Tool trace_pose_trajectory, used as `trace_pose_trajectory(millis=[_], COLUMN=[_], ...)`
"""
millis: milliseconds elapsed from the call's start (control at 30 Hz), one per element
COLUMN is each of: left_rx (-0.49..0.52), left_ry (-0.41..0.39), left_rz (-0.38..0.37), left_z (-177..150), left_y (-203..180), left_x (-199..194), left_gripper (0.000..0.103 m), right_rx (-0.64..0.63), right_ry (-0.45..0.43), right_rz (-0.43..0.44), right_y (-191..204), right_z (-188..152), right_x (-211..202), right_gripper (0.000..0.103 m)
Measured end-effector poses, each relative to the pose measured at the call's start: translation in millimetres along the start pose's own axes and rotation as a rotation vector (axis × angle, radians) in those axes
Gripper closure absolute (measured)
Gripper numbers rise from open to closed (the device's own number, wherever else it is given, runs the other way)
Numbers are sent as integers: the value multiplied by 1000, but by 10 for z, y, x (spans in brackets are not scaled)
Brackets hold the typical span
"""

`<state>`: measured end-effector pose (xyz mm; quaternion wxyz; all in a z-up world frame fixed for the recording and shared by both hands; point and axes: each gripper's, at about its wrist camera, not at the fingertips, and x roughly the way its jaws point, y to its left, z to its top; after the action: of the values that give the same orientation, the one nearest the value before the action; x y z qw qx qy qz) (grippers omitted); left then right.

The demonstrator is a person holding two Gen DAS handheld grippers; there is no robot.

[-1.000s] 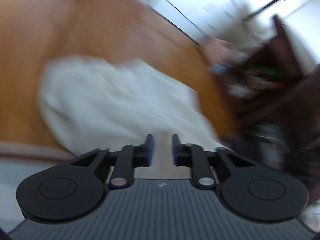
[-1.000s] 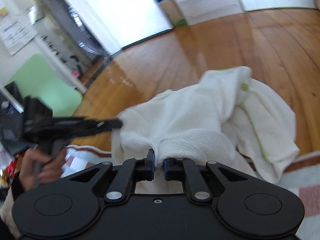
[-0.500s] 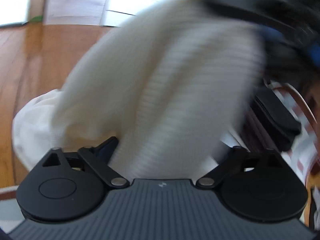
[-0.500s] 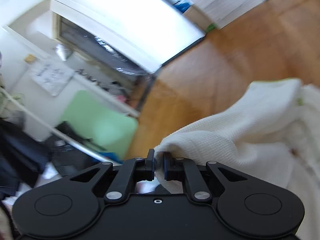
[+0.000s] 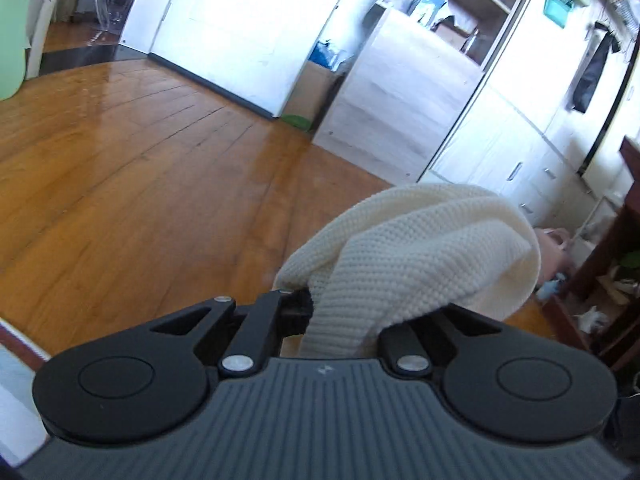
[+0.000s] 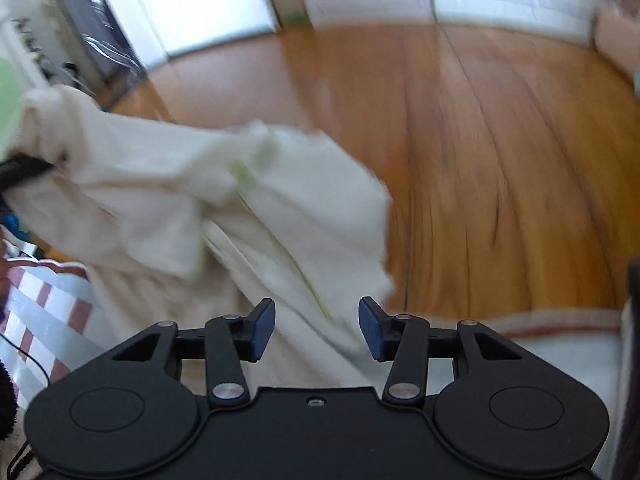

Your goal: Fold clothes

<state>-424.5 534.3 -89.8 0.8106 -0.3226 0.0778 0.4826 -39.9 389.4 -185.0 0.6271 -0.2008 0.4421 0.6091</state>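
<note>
A white knitted garment (image 5: 420, 256) is bunched up over my left gripper (image 5: 340, 312). The jaws are closing tight and pinch a fold of it, and the cloth hides the right finger. In the right wrist view the same garment (image 6: 160, 184), with pale green trim, hangs stretched from the dark tip of the left gripper (image 6: 24, 168) at the far left down to the mat. My right gripper (image 6: 316, 324) hovers just above the garment's lower part. Its jaws are opening, and the blue pads (image 6: 262, 328) are clear of the cloth.
Wooden floor (image 5: 140, 184) spreads ahead. A red-and-white checked mat (image 6: 36, 300) lies at lower left under the cloth. White cabinets (image 5: 400, 92) and a cardboard box (image 5: 320, 80) line the far wall. Dark wooden furniture (image 5: 600, 280) stands at the right, with a person's hand (image 5: 554, 248) beside it.
My right gripper let go of the cloth and opened. My left gripper opened wide, then shut on the garment and swung up with it, away from the floor.
</note>
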Motion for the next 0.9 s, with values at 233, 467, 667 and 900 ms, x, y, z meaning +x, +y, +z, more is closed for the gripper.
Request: trace_pose_trajectory(millis=[233, 467, 667, 900], left_rx=[51, -17, -122, -143], left_ry=[-1, 42, 195, 321], left_rz=[-10, -21, -106, -134], left_z=[-61, -97, -186, -369], left_y=[-269, -53, 132, 105], left_x=[-109, -54, 216, 421], left_gripper=[98, 98, 97, 97], right_rx=[99, -21, 147, 60], right_ry=[15, 150, 135, 9], right_rz=[-35, -73, -5, -61], right_y=[-107, -322, -511, -74], right_z=[-77, 114, 325, 332], right_x=[122, 585, 1026, 926], right_gripper=[35, 21, 21, 96])
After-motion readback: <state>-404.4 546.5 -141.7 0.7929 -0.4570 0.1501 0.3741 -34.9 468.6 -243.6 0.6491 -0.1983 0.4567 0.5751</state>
